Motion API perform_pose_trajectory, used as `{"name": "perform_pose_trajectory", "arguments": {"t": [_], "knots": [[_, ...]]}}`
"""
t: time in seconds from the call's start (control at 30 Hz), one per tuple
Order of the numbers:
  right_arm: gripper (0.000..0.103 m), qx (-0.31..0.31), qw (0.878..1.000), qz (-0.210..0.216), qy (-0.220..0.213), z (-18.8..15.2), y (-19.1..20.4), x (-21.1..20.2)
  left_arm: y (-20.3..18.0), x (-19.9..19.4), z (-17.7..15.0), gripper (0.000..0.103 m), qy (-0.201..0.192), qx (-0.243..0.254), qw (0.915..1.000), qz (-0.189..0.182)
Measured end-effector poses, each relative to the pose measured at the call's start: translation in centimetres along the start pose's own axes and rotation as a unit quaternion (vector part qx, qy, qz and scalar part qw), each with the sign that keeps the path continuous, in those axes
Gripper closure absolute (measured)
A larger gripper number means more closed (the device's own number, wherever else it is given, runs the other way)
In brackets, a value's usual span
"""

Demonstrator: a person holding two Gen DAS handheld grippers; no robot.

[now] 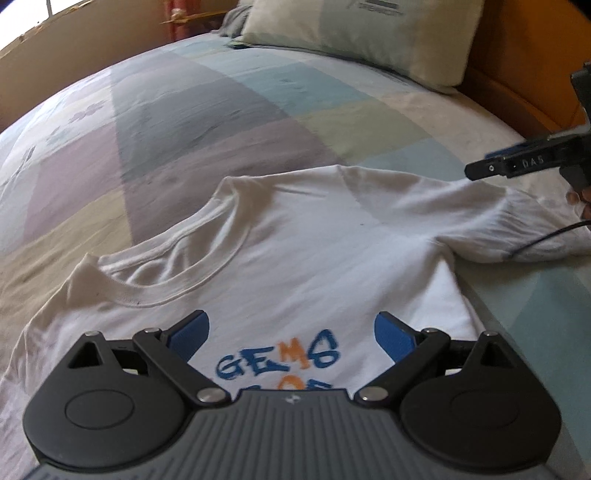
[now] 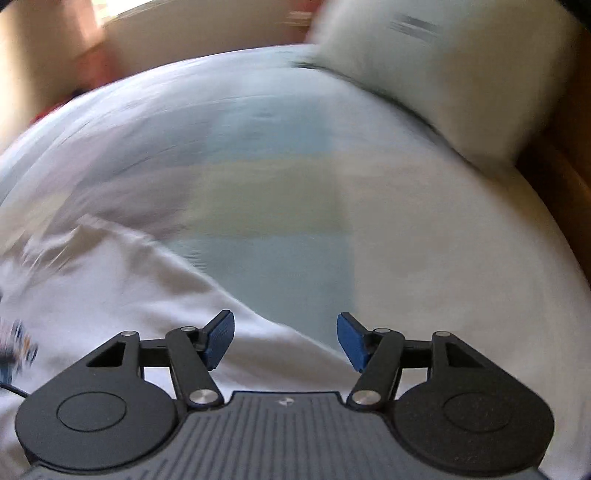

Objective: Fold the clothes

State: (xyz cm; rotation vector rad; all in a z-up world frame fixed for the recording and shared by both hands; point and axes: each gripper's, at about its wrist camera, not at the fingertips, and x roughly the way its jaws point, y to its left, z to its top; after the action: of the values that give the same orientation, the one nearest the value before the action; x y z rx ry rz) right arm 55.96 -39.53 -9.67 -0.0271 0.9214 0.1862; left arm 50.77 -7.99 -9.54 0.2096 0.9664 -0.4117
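Left gripper (image 1: 291, 334), ribbed blue pads spread, empty, above white cotton T-shirt (image 1: 295, 236). Right gripper (image 2: 285, 339) likewise spread, empty, beside its wrinkled sleeve (image 1: 517, 221). Shirt flat on pastel patchwork quilt (image 1: 207, 110).

- This is a bedroom in a home.
- A bed (image 1: 229, 122) with a patchwork cover in pale blue, green, lilac and grey fills the view ahead of the jaws.
- A pillow (image 1: 362, 33) lies far ahead of the jaws, to the right.
- A wooden bed frame (image 1: 517, 85) runs along the right side.
- Daylight comes from the far left.
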Motion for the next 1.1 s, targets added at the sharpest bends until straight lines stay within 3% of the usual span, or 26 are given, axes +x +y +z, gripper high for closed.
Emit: {"name": "perform_pose_trajectory", "arguments": {"t": [0.1, 0.13, 0.2, 0.27, 0.3, 0.37, 0.57, 0.7, 0.8, 0.93, 1.1], "knots": [[0.043, -0.075, 0.996, 0.035, 0.036, 1.5, 0.8, 2.7, 0.6, 0.2, -0.2, 0.007, 0.002, -0.010, 0.9999, 0.002], [0.051, -0.087, 0.994, 0.042, 0.055, 1.7, 0.8, 3.6, 0.7, 0.3, -0.3, 0.007, 0.002, -0.011, 0.9999, 0.002], [0.057, -0.099, 0.990, 0.054, 0.087, 1.8, 0.6, 4.6, 0.9, 0.4, -0.5, 0.007, 0.002, -0.014, 0.9999, 0.000], [0.092, -0.111, 0.986, 0.077, 0.095, 1.9, 0.9, 4.5, 1.0, 0.6, -0.7, 0.007, 0.004, -0.018, 0.9998, -0.001], [0.097, -0.121, 0.985, 0.081, 0.097, 1.8, 1.2, 4.4, 1.1, 0.7, -0.7, 0.007, 0.006, -0.019, 0.9998, -0.001], [0.098, -0.151, 0.983, 0.059, 0.089, 1.7, 2.0, 4.3, 1.2, 1.0, -0.7, 0.007, 0.009, -0.021, 0.9997, -0.001], [0.099, -0.125, 0.991, -0.020, 0.038, 3.7, 1.1, 5.8, 1.3, 1.0, -0.2, 0.007, 0.002, -0.018, 0.9998, 0.001], [0.092, -0.066, 0.997, 0.017, 0.022, 3.4, -0.2, 3.0, 1.6, 0.7, 0.0, 0.007, -0.004, -0.018, 0.9998, 0.004], [0.088, -0.061, 0.995, 0.070, 0.020, 1.5, 0.4, -0.2, 1.9, 0.6, -0.1, 0.007, -0.003, -0.025, 0.9997, 0.005], [0.087, -0.154, 0.982, 0.099, 0.052, -2.1, 3.6, -3.1, 1.9, 0.4, -0.4, 0.007, -0.003, -0.022, 0.9997, 0.007], [0.086, -0.318, 0.940, 0.112, 0.047, -5.9, 9.6, -4.1, 1.6, 0.3, -0.6, 0.007, 0.000, -0.017, 0.9998, 0.006]]}}
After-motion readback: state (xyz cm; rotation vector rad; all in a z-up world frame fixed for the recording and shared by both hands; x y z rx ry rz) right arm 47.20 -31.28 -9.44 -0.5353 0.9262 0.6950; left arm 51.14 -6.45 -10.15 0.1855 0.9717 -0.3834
